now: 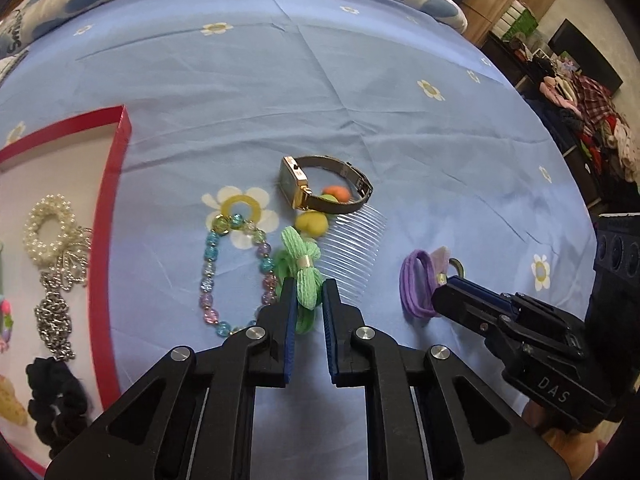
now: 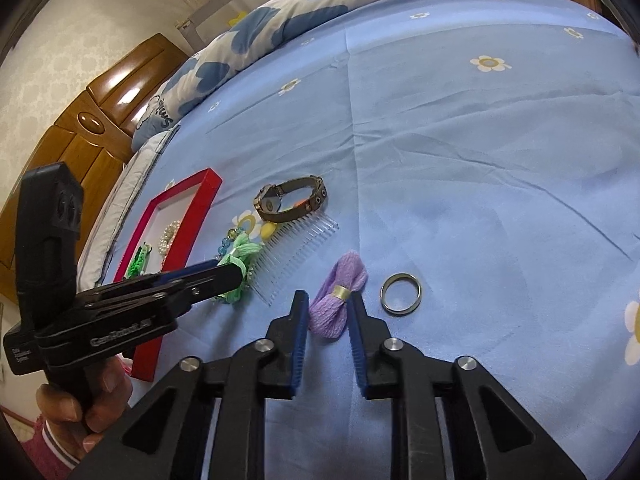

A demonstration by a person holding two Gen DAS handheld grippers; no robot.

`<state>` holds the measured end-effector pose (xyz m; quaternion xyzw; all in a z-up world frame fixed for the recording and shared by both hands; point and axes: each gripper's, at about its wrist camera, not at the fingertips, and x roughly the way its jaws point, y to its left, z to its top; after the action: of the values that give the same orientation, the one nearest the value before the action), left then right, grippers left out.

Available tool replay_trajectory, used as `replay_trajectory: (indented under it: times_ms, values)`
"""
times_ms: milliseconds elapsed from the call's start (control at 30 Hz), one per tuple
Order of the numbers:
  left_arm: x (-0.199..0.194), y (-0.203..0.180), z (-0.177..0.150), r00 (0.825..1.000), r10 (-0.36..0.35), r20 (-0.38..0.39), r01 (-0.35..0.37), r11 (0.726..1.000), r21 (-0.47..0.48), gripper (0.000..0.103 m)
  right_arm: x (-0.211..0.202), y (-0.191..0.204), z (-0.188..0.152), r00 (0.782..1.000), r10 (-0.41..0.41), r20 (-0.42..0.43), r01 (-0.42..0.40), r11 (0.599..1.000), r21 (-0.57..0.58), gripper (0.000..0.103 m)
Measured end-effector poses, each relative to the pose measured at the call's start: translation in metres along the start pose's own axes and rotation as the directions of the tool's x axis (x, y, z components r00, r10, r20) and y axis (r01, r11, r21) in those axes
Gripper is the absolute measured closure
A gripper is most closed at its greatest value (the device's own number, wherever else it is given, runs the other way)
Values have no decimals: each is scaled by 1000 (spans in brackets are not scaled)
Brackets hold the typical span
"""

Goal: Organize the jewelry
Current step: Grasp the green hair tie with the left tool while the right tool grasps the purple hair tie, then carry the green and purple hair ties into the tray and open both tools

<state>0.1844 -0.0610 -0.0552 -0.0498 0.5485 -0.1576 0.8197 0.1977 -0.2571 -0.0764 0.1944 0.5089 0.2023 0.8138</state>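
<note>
Green hair tie [image 1: 305, 276]: soft knitted loop, light, compressible, pinched by a metal band; take it just below the band. Lies on the bed sheet [image 1: 360, 92], long axis running away from the left tongs [image 1: 307, 300], which are closed on its near end. Purple hair tie [image 2: 338, 300]: same make, tilted right, squeezed between the right tongs [image 2: 330, 312]. Red box [image 1: 120, 136] to the left.

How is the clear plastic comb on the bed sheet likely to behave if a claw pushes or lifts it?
The clear comb looks thin and rigid, so it would probably slide flat over the sheet rather than roll. Its fine teeth look fragile and might snap or bend under a hard pinch. Its spine lies beside the watch and the yellow pompom, so a push may drag those too.
</note>
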Motion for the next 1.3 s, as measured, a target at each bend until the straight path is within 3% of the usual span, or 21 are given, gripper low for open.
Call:
replay_trajectory:
  times_ms: [67,333,567,1300]
  values:
    - [-4,0,-2,1000,1,10,-2,1000,7,94,-1,-1,0,1000,-2,5,2,1000,2,95]
    - [-39,13,-13,998,-22,64,23,999,-25,96,-19,1,3,998,20,52,-20,1000,9,96]
    - [-72,33,-24,993,-26,119,36,996,-87,96,-27,25,6,995,74,63,-73,997,-30,96]
    - [-136,146,-69,974,119,193,-54,948,-315,96,11,133,5,976,215,-39,-219,958,-185,96]
